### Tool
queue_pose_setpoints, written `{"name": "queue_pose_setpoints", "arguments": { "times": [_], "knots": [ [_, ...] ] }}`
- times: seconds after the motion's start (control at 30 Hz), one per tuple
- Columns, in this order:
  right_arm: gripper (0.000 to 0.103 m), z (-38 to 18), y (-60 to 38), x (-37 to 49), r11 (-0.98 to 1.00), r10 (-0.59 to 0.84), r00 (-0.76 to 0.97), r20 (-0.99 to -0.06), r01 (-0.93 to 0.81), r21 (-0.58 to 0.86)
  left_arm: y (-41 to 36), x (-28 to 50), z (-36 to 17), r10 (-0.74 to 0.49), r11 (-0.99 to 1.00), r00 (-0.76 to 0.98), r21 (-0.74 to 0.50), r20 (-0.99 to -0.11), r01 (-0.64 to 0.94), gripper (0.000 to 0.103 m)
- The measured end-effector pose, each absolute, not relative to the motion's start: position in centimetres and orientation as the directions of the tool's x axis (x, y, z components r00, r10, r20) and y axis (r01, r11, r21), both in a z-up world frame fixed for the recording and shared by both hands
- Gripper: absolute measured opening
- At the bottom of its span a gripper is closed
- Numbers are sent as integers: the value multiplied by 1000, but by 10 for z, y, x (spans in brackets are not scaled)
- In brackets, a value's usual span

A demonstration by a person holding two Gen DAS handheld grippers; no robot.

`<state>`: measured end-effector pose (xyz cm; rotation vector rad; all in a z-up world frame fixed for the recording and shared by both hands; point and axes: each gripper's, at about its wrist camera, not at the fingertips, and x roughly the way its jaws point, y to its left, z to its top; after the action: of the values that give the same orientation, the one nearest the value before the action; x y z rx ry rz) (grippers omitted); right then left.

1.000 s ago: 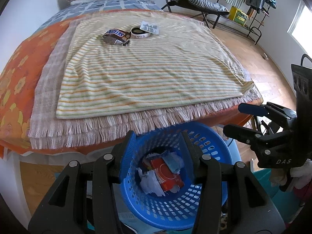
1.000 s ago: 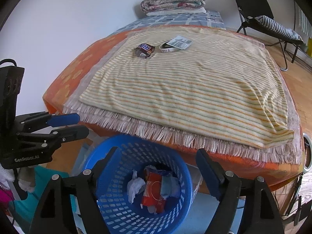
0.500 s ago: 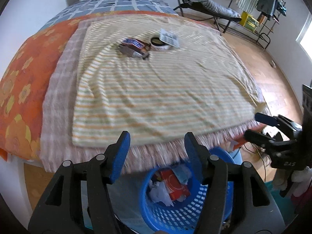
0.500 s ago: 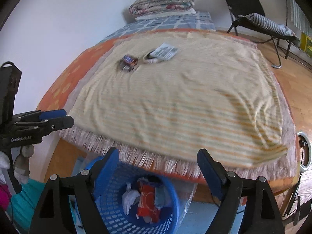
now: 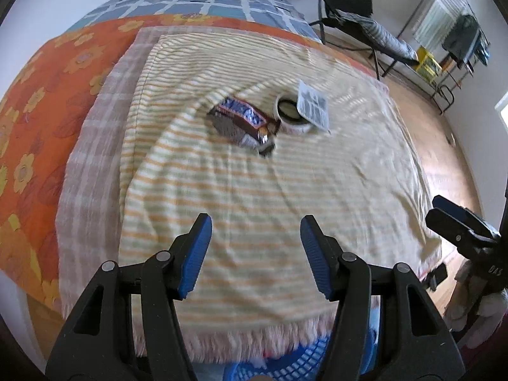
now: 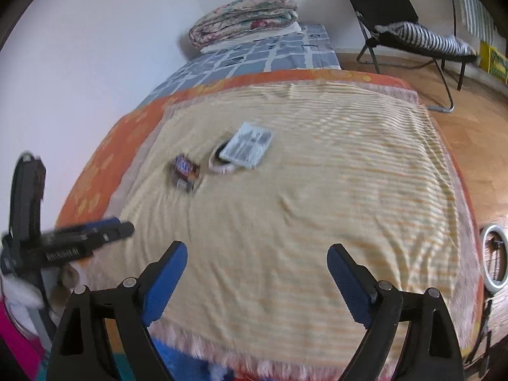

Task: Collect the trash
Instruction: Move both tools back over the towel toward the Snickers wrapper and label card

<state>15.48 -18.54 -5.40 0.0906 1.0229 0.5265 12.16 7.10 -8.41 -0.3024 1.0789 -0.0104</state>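
1. The blue basket (image 5: pixel 279 370) sat nearest, its rim just showing below the blanket's fringe.
2. The left gripper (image 5: pixel 255 250) and the right gripper (image 6: pixel 257 270) hovered over the striped blanket (image 5: pixel 254 190) — both spread wide, holding nothing.
3. Farther on lay the Snickers wrapper (image 5: pixel 243 120), beside a white cup (image 5: pixel 290 116) — its peeled lid (image 5: pixel 312 104) partly covered it.

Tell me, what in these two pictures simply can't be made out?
- Blue basket: left wrist view shows only a rim strip; the blanket fringe and bottom edge hide its contents.
- Cup: in the right wrist view its peeled lid covers the inside.
- Lid print: too blurred to read in either view.
- Snickers wrapper: crumpled and blurred; full or empty, unclear.
- Left gripper, seen in the right wrist view: motion-smeared.
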Motion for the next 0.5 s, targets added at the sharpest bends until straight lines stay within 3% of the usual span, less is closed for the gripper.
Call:
{"name": "queue_pose_setpoints", "arguments": {
  "times": [0.07, 0.5],
  "knots": [
    [103, -56, -179, 174, 867, 474, 387, -791, -363, 342, 75, 137, -87, -164, 949, 476, -269, -864, -162, 67],
    [103, -90, -137, 283, 883, 467, 346, -813, -227, 411, 114, 204, -116, -209, 864, 464, -385, -861, -325, 68]
  ]
}}
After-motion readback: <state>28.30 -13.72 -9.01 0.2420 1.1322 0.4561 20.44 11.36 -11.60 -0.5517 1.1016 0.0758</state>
